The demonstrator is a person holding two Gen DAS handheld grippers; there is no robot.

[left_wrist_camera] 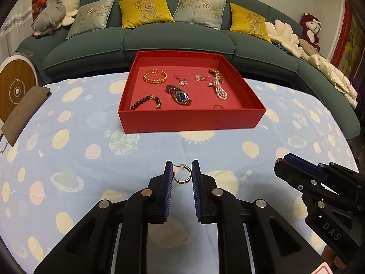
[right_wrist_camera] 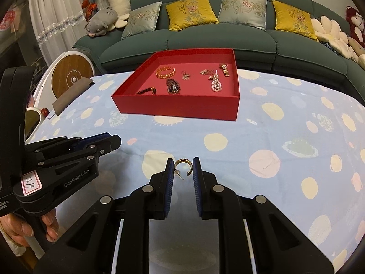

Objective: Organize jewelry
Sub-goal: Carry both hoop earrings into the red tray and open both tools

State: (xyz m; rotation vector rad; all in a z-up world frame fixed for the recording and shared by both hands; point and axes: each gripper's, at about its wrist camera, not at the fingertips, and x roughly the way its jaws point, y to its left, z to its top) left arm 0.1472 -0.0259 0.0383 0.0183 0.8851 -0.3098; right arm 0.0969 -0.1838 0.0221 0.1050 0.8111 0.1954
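Note:
A red tray (left_wrist_camera: 191, 121) sits mid-table and holds a gold bangle (left_wrist_camera: 155, 76), a watch (left_wrist_camera: 179, 95), a dark bead bracelet (left_wrist_camera: 147, 102), a pearl strand (left_wrist_camera: 219, 88), earrings and a small ring. My left gripper (left_wrist_camera: 181, 173) is shut on a gold hoop earring (left_wrist_camera: 181, 174), held above the cloth. My right gripper (right_wrist_camera: 183, 170) is shut on a second gold hoop earring (right_wrist_camera: 183, 167). The tray also shows in the right wrist view (right_wrist_camera: 180, 108). Each gripper appears in the other's view, the right (left_wrist_camera: 296, 166), the left (right_wrist_camera: 100, 141).
The table carries a light blue spotted cloth (left_wrist_camera: 91, 159). A brown pouch (left_wrist_camera: 25, 111) lies at its left edge. A green sofa (left_wrist_camera: 178, 38) with cushions and plush toys stands behind. A round white-and-wood device (left_wrist_camera: 16, 89) stands at left.

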